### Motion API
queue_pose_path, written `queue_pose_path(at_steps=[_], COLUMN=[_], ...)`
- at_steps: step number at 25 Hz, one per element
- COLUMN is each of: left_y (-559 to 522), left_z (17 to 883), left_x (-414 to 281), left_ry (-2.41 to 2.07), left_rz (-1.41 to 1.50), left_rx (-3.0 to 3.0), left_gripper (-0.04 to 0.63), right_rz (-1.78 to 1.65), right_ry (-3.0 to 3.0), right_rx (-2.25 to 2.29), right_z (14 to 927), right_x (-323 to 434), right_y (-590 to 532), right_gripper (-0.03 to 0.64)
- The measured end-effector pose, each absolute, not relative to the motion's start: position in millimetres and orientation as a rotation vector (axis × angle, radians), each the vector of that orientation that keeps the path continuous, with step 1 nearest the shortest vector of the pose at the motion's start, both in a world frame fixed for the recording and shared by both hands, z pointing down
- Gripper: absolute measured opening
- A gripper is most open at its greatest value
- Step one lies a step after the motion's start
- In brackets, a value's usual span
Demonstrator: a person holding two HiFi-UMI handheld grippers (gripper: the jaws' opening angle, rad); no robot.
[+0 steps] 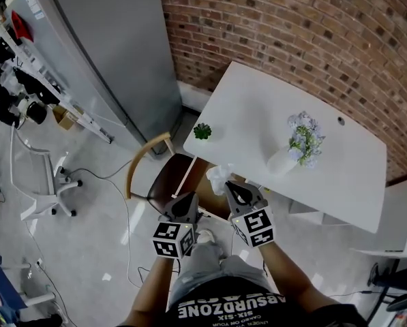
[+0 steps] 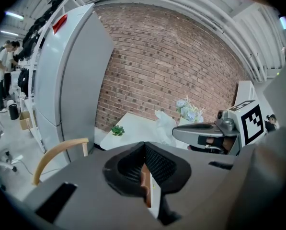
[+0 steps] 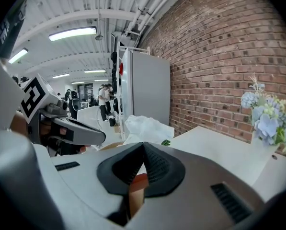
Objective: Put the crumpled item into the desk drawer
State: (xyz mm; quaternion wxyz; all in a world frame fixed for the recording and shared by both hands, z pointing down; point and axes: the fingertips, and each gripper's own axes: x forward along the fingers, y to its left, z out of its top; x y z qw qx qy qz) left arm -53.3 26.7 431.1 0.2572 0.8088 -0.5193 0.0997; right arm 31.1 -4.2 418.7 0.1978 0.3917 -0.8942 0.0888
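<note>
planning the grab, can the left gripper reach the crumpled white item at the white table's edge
Probably yes: the crumpled white item lies just ahead of the left gripper, nothing between; the right gripper crowds it.

The head view is evenly bright and sharp. The white rectangular desk top (image 1: 312, 162) is almost washed out, and pale glare patches sit on the glossy grey floor (image 1: 87, 244) left of the desk. The red brick wall (image 1: 292, 26) behind the desk bows with lens distortion. In the right gripper view, long fluorescent ceiling tubes (image 3: 73, 33) glow above and left of the desk. Both gripper views have black rounded corners and a soft, unfocused foreground.
</note>
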Motion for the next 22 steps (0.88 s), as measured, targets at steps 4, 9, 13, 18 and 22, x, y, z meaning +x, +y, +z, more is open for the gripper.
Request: queue_pose_path(at_steps=[4, 9, 13, 18, 22], left_y=[18.3, 13.4, 11.6, 10.9, 9.7], left_z=[435.2, 445.0, 453.8, 462.6, 465.6], left_x=[-55.5, -58.6, -58.7, -54.4, -53.5], left_ry=[-1.382, -1.361, -1.348, -1.337, -1.339], left_rz=[0.285, 0.296, 0.314, 0.328, 0.327], left_rx=[2.206, 2.203, 2.195, 2.185, 2.166], left_gripper=[-0.003, -0.003, -0.003, -0.004, -0.003], right_rz=[0.271, 0.306, 0.306, 0.307, 0.312], right_ry=[-2.481, -2.454, -2.429, -2.419, -2.403], right_rx=[1.103, 1.11, 1.096, 1.064, 1.04], right_z=[431.2, 448.9, 461.5, 473.3, 480.8], right_x=[28.5, 24.5, 22.2, 21.7, 21.0], right_y=[-10.8, -15.7, -15.8, -16.7, -18.3], right_gripper=[-0.002, -0.002, -0.002, -0.002, -0.002])
